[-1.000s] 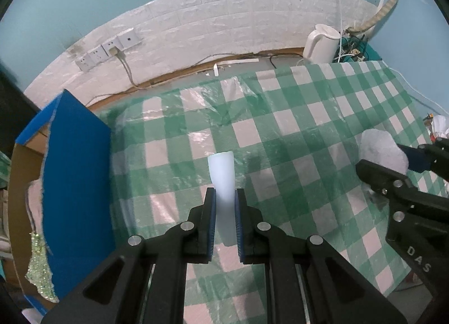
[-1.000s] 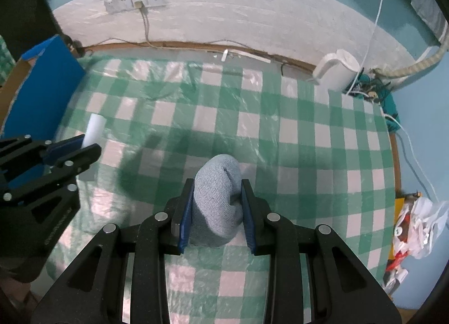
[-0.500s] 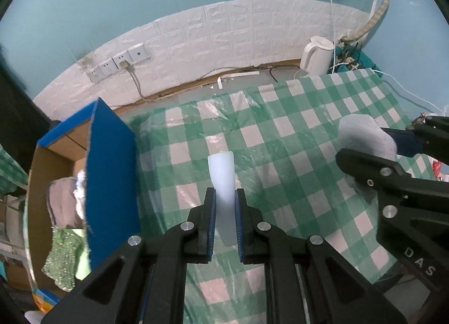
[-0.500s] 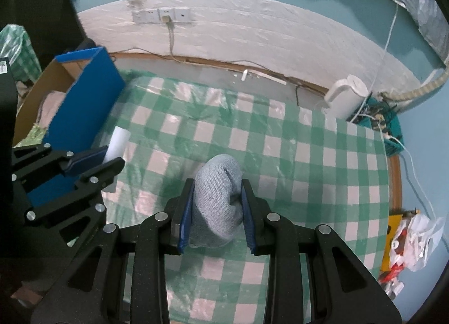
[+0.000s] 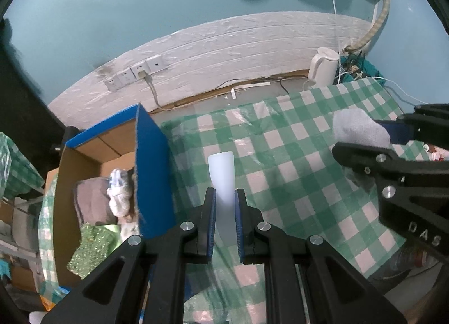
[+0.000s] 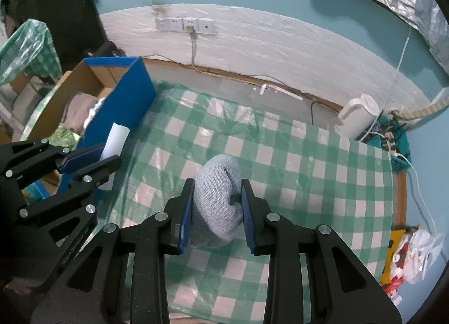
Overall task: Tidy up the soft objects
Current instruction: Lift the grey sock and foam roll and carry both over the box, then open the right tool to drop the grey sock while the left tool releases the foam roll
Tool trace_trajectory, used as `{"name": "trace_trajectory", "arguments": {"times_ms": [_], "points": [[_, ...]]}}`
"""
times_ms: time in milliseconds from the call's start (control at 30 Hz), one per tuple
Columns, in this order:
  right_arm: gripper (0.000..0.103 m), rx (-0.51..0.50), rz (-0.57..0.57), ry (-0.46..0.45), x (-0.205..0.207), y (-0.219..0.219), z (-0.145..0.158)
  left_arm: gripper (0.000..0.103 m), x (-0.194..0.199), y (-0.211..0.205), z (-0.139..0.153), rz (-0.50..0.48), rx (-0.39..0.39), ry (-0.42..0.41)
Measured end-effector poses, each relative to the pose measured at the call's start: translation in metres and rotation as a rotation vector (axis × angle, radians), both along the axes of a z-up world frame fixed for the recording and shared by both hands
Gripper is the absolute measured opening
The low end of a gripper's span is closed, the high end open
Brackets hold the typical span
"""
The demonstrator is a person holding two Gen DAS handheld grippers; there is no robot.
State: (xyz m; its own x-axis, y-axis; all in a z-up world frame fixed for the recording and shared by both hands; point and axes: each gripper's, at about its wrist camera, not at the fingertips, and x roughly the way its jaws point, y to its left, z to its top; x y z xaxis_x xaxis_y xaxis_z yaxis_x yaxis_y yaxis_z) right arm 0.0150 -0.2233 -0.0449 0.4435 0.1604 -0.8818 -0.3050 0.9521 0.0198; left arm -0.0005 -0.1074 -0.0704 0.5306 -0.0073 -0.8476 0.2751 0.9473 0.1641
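My left gripper (image 5: 225, 197) is shut on a pale white foam piece (image 5: 222, 175), held well above the green checked tablecloth (image 5: 294, 183). It also shows in the right wrist view (image 6: 116, 137), next to the box. My right gripper (image 6: 216, 186) is shut on a grey knitted sock bundle (image 6: 217, 197), also raised above the table; the bundle shows in the left wrist view (image 5: 359, 129). A blue-sided cardboard box (image 5: 151, 172) stands at the table's left and holds several soft cloth items (image 5: 98, 200).
A white kettle (image 6: 357, 119) and a tangle of cables stand at the table's far right corner. Wall sockets (image 6: 185, 25) sit on the white brick wall. Crumpled bags (image 6: 415, 251) lie off the table's right edge.
Both grippers have risen and pulled back with their loads. The view widened, and the open box with its cloth contents has come into sight on the left.
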Motion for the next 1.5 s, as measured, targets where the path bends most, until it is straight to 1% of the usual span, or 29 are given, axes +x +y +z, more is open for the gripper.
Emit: {"name": "trace_trajectory", "arguments": {"times_ms": [133, 333, 567, 733, 900, 1000, 1167, 1300, 1500], "points": [[0.03, 0.009, 0.022, -0.007, -0.002, 0.011, 0.006, 0.013, -0.005, 0.011, 0.004, 0.004, 0.002, -0.002], [0.03, 0.017, 0.056, -0.015, -0.004, 0.028, 0.012, 0.013, -0.015, 0.031, 0.012, -0.002, 0.002, -0.033], [0.03, 0.022, 0.091, -0.019, -0.005, 0.049, 0.016, 0.013, -0.02, 0.056, 0.015, 0.018, 0.0, -0.033], [0.03, 0.023, 0.121, -0.02, -0.006, 0.069, 0.018, 0.013, -0.019, 0.078, 0.021, 0.051, -0.022, -0.034], [0.03, 0.031, 0.145, -0.019, -0.004, 0.089, 0.019, 0.013, -0.022, 0.097, 0.028, 0.072, -0.015, -0.061], [0.03, 0.045, 0.163, -0.011, -0.001, 0.103, 0.02, 0.013, -0.023, 0.11, 0.03, 0.088, -0.029, -0.057], [0.03, 0.04, 0.193, -0.009, 0.001, 0.126, 0.021, 0.013, -0.024, 0.129, 0.03, 0.116, -0.018, -0.078], [0.03, 0.037, 0.215, -0.004, 0.002, 0.145, 0.02, 0.013, -0.022, 0.148, 0.028, 0.145, -0.032, -0.067], [0.03, 0.03, 0.242, 0.008, 0.006, 0.169, 0.016, 0.013, -0.019, 0.174, 0.024, 0.19, -0.034, -0.063]]}}
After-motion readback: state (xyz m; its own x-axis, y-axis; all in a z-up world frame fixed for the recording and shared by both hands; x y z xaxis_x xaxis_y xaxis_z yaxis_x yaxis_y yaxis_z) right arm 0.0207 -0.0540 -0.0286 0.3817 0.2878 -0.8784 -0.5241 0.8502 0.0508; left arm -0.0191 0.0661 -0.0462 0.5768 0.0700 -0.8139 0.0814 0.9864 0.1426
